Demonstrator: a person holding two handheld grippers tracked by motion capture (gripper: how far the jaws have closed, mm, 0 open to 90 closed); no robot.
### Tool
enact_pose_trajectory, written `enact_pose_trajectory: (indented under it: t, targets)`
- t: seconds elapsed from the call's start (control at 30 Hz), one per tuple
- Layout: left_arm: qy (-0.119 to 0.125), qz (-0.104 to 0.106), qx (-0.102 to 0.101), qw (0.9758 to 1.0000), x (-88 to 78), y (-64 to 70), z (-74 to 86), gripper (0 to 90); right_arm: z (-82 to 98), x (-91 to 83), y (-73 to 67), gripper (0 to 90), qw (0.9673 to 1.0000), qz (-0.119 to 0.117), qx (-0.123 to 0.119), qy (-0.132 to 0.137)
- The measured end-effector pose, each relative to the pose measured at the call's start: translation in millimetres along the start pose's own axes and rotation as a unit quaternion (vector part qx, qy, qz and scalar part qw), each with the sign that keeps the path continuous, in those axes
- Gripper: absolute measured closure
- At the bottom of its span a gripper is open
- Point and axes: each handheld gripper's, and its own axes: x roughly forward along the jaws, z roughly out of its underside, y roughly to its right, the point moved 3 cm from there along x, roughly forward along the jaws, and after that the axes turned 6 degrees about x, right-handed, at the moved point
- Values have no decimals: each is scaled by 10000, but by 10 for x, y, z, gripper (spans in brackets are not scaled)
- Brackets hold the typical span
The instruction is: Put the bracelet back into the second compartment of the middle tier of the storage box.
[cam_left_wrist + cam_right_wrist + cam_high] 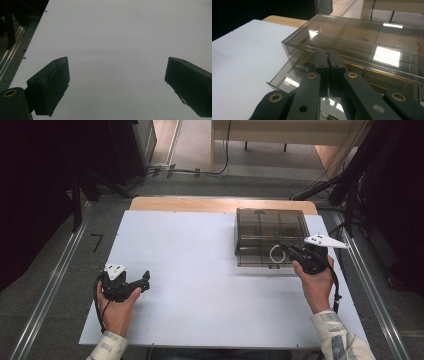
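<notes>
White tabletop (pixel 200 285), grey floor (pixel 45 270); left hand-held gripper (pixel 142 282) released, right hand-held gripper (pixel 286 247) clenched at smoky box (pixel 270 227).

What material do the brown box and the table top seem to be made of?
The box looks like smoke-tinted transparent plastic with a glossy finish: its dividers show through the lid, and lamps reflect on it. The table top looks like a matte white board, probably laminate or painted; it gives no sharp reflection. A wood-coloured edge shows at its far side, possibly plywood underneath.
</notes>
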Motion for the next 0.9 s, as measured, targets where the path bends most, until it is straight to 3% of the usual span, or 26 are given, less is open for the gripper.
enact_pose_trajectory:
  t: [0.57,0.9]
  targets:
    - [8,-10,-11,10000,-1,-7,3,65,73,238,8,857,9997,39,-21,-228]
    - [17,1,-16,10000,-2,-15,6,65,182,350,114,857,9981,407,-146,-445]
